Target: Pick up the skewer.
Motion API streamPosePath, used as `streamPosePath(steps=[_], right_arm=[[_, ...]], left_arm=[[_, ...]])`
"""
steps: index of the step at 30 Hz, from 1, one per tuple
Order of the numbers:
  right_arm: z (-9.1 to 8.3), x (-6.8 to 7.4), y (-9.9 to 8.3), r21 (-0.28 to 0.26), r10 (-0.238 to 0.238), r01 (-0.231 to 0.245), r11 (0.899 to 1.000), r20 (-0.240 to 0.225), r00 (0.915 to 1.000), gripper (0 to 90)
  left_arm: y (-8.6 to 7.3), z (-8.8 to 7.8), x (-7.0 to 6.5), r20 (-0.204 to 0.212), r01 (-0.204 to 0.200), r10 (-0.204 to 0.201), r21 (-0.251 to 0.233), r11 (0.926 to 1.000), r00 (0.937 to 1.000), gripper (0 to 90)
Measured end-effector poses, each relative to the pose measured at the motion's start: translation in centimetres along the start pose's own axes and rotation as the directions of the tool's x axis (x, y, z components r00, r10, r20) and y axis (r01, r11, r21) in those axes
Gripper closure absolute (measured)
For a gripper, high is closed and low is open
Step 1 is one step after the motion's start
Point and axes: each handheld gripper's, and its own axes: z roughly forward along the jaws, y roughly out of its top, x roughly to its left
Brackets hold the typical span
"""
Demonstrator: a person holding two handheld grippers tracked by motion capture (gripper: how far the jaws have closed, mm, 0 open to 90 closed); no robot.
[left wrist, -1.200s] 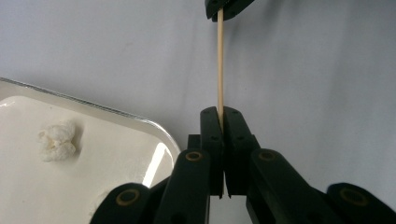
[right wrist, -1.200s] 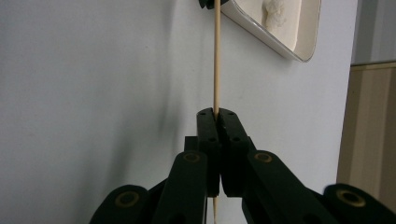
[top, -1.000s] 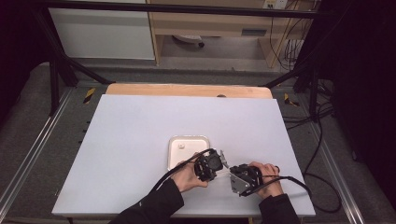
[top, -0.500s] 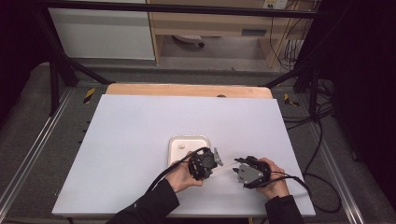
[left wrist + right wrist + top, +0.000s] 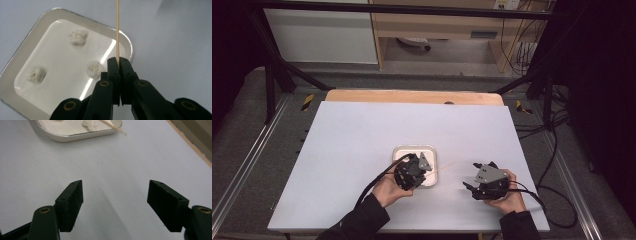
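Pinching thin wooden stick (image 5: 117, 30) tight in left gripper (image 5: 119, 62), over white square tray (image 5: 22, 62); right gripper (image 5: 115, 200) just been opening wide, holding nothing. Stick handed over, poking white lumps (image 5: 94, 69) probably next.

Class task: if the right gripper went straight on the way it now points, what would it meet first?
Probably bare white table; the open right gripper holds nothing. Farther on lies the white rounded tray, though depth is hard to judge.
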Motion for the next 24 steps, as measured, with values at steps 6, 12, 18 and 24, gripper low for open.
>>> streamPosePath(steps=[6, 12, 18, 24], right_arm=[[0.1, -0.2, -0.2, 0.021, 0.185, -0.184, 0.983, -0.022, 0.9826, 18.6], [0.4, 0.0, -0.1, 0.022, 0.257, -0.256, 0.967, -0.054, 0.965, 16.5], [0.8, 0.0, 0.1, 0.053, 0.333, -0.33, 0.943, -0.091, 0.9384, 11.8], [1.3, 0.1, 0.2, 0.066, 0.375, -0.37, 0.927, -0.11, 0.9204, 5.7]], left_arm=[[-2.5, -1.4, 1.1, -0.028, 0.08, -0.082, -0.077, 0.9938, 0.9962, 88.3], [-4.8, -2.8, 1.8, -0.04, 0.139, -0.147, -0.156, 0.978, 0.9884, 88.3], [-7.2, -3.8, 2.2, -0.063, 0.18, -0.197, -0.204, 0.9623, 0.9784, 88.3], [-9.2, -4.5, 2.3, -0.079, 0.207, -0.233, -0.253, 0.9453, 0.9693, 88.3]])
